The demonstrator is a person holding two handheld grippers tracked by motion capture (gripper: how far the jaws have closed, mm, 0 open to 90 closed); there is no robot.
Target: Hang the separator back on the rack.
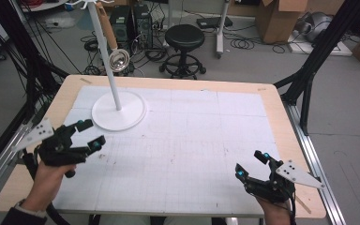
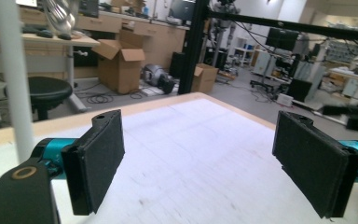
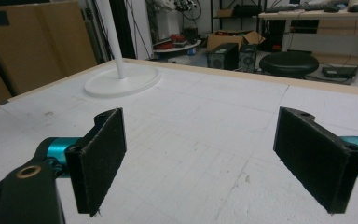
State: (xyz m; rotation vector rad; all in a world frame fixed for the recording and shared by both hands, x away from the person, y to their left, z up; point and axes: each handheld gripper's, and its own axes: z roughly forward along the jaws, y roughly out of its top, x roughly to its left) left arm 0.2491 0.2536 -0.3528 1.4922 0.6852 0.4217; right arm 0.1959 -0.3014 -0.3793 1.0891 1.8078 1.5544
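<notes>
the left claw (image 1: 88,132) was held spread wide over the white worktop (image 1: 183,154), nothing between its jaws, just short of the round base of the white stand (image 1: 118,110). the stand's pole (image 2: 13,79) rose close by that claw's left jaw in the left gripper view, and a shiny metal item (image 1: 119,60) hung from the stand higher up. the right claw (image 1: 251,165) was also spread wide and empty, well apart from the stand, whose base (image 3: 121,82) lay far ahead across the bare sheet. a black stool (image 1: 184,39) stood on the floor beyond the worktop, behind the stand.
</notes>
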